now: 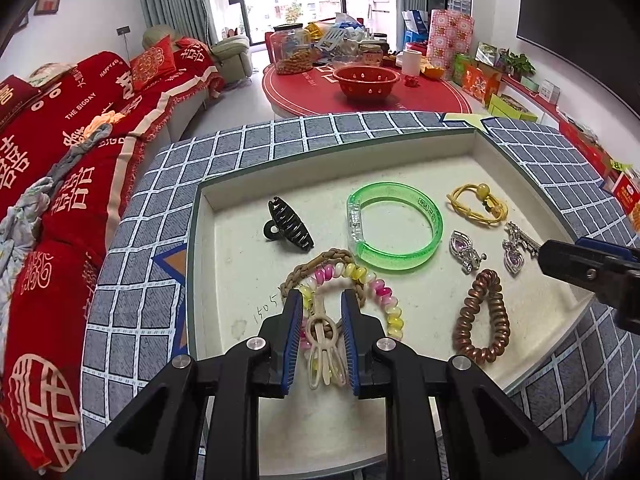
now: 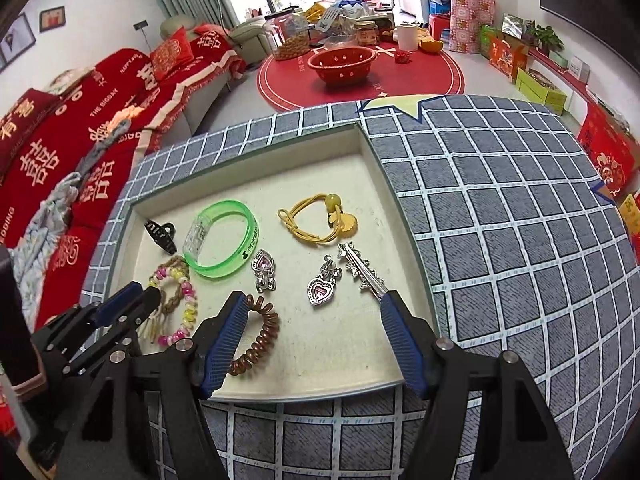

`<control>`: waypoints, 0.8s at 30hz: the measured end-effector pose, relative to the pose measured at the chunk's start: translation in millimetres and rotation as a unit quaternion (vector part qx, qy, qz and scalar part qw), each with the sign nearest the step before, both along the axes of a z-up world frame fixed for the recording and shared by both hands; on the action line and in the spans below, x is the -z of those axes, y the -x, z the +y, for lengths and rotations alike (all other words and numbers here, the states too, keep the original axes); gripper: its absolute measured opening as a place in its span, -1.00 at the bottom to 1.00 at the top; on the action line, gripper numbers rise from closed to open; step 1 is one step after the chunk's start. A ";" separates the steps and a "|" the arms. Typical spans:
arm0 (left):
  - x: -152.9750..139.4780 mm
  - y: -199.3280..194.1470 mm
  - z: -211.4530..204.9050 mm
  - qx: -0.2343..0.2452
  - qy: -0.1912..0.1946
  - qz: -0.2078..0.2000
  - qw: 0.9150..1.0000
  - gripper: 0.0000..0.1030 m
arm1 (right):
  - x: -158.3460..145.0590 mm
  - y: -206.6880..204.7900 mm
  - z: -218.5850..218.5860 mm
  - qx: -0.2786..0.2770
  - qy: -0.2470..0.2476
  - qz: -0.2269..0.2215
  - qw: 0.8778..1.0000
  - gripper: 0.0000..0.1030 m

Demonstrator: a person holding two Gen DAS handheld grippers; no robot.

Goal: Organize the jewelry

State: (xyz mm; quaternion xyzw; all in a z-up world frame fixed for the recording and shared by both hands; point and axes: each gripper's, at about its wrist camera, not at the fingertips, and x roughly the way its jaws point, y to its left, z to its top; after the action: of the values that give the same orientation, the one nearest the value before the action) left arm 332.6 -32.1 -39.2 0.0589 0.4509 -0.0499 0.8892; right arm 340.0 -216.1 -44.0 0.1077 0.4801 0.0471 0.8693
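Observation:
A cream tray (image 1: 224, 216) on a checked cloth holds the jewelry. My left gripper (image 1: 322, 300) is open, its fingers straddling a cream clip (image 1: 322, 344) lying on a pink-and-yellow bead bracelet (image 1: 380, 292) and a braided brown bracelet (image 1: 320, 260). My right gripper (image 2: 312, 300) is open wide above two heart pendants (image 2: 320, 288) (image 2: 264, 268); its right fingertip (image 2: 390, 300) is at the end of a silver star hairpin (image 2: 360, 270). A green bangle (image 1: 396, 228), a black claw clip (image 1: 288, 226), a yellow cord bracelet (image 1: 478, 202) and a copper coil hair tie (image 1: 482, 320) lie around.
The tray (image 2: 376, 152) sits in a table covered by grey checked cloth (image 2: 500, 220). A red sofa (image 1: 60, 140) is at the left. A red round table (image 1: 360, 92) with a red bowl and jars stands beyond. Boxes line the right wall.

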 end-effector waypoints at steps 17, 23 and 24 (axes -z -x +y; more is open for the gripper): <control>-30.6 13.5 11.2 -0.026 -0.004 -0.058 0.998 1.00 | -4.7 6.3 -0.9 0.000 0.010 -0.013 1.000 0.60; -29.5 23.4 13.7 -0.032 -0.008 -0.053 0.998 1.00 | -4.9 15.3 -4.8 0.006 0.001 -0.028 1.000 0.70; -29.5 25.4 13.4 -0.032 -0.008 -0.051 0.998 1.00 | -5.1 16.7 -5.3 0.008 0.000 -0.030 1.000 0.71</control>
State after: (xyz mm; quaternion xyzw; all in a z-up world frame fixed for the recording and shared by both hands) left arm 307.2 -18.7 -9.7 0.0545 0.4066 -0.0148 0.9119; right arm 323.3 -221.4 -38.9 0.1100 0.4526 0.0439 0.8838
